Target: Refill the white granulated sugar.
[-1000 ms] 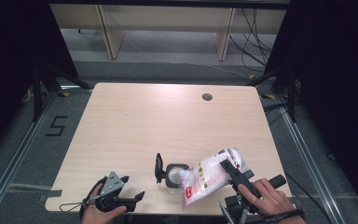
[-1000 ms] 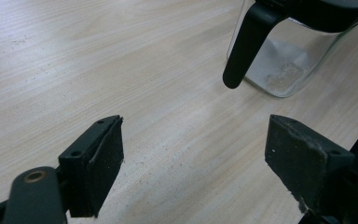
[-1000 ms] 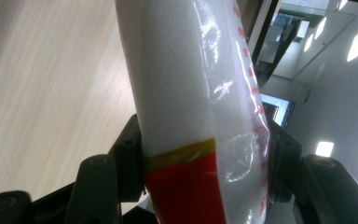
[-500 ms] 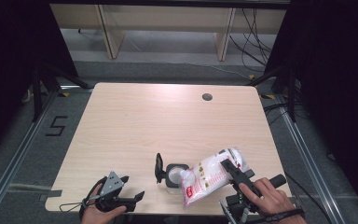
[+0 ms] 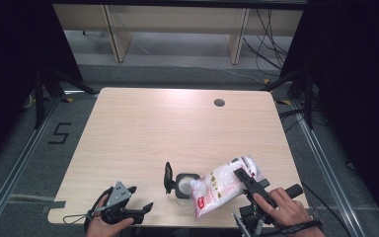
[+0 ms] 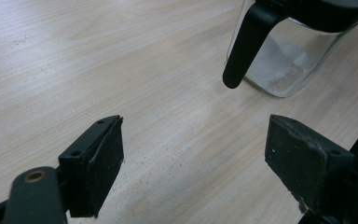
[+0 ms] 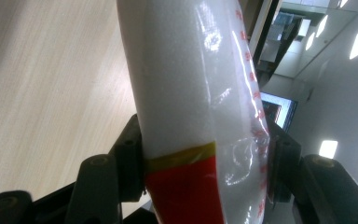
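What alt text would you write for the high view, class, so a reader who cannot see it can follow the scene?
The right gripper clamps a clear bag of white granules, tilted over an open glass jar with a black flip lid near the front edge of a pale wooden table. The left gripper rests open at the front left corner.

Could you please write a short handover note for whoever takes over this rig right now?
Right gripper: shut on the bag of white granules, held tilted with one end over the jar.
Left gripper: open, holding nothing, resting at the near table edge, left of the jar.
Glass jar: upright on the table near the front edge, black lid flipped open; a little white powder lies at its bottom.
Done: bag lifted and brought to the jar's mouth.
Left: pour, set the bag down, probably close the lid.
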